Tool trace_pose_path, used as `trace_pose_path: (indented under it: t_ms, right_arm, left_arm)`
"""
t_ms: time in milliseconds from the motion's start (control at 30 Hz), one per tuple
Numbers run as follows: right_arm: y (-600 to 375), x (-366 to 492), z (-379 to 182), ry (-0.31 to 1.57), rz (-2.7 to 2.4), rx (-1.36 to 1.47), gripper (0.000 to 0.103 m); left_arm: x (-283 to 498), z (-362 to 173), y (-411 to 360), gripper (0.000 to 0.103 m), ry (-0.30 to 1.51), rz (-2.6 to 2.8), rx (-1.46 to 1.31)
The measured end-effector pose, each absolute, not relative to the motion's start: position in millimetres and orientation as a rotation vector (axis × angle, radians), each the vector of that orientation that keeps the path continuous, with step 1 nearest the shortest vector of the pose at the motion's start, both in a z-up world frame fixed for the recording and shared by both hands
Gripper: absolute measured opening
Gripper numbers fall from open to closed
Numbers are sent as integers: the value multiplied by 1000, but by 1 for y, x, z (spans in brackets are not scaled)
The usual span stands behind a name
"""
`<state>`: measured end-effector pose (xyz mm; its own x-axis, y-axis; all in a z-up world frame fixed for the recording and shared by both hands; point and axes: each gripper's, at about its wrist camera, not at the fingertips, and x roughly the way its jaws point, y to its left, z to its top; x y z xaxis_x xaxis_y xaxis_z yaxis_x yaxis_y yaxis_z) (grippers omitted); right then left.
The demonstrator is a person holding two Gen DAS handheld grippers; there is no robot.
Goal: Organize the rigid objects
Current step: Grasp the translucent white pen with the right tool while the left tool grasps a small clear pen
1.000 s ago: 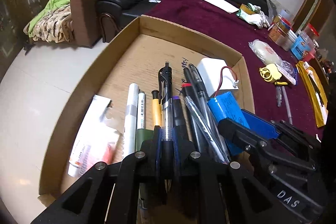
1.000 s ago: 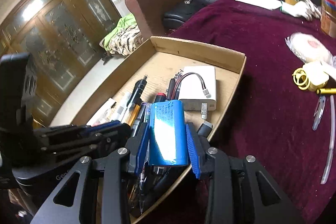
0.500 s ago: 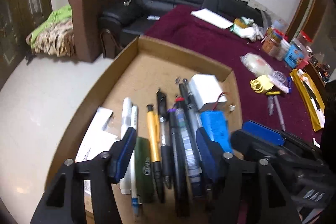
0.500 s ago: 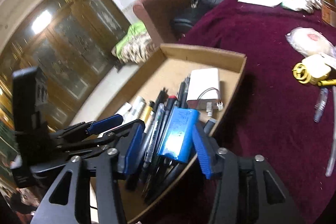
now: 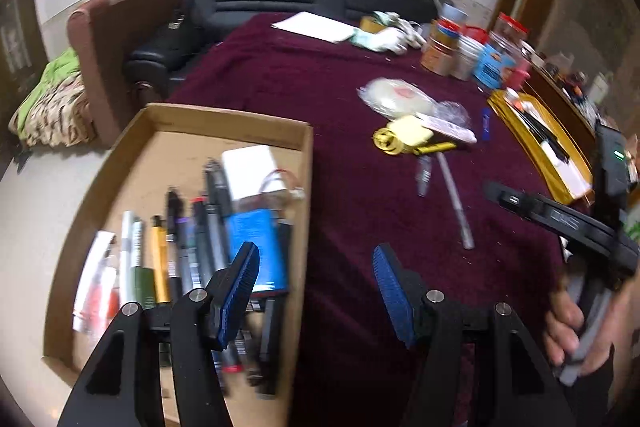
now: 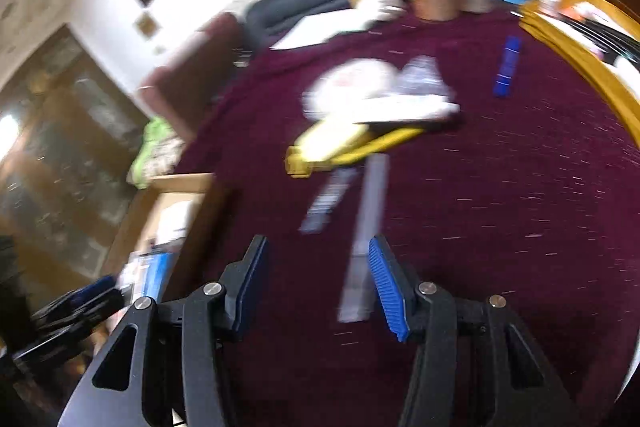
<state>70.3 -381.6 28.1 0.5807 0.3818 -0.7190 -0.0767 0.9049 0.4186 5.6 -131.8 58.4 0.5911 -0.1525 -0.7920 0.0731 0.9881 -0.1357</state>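
The cardboard tray sits at the near left corner of the table, which is covered in a dark red cloth. Inside the tray lie a row of pens and markers, a blue battery pack and a white power bank, packed side by side.

Loose items remain on the cloth well apart from the tray: a silver pen, a short clear-capped piece beside it, a yellow tape measure, a bagged white disc and a small blue stick. A yellow tray lies along the right edge. Jars and tins stand at the far side, near a sheet of paper.

The left gripper is open and empty, its left finger over the tray's right edge, its right finger over bare cloth. The right gripper is also parted with nothing clamped; its jaws have just been closing slightly. The silver pen's near end lies below the gap, close to the right finger. The right-wrist view is motion-blurred. A hand grips the right gripper's handle.
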Motion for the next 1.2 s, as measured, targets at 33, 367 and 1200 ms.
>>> trace_pose_path:
  t_ms: [33, 367, 1200]
  right_arm:
    - [-386, 76, 22, 937, 261, 375, 43]
    - [-350, 110, -6, 1019, 47, 110, 27]
    - [-407, 28, -9, 925, 83, 223, 9]
  left_arm:
    - [6, 58, -136, 63, 934, -140, -89]
    - [14, 53, -159, 63, 999, -191, -92]
    - [139, 13, -275, 59, 1153, -316, 175]
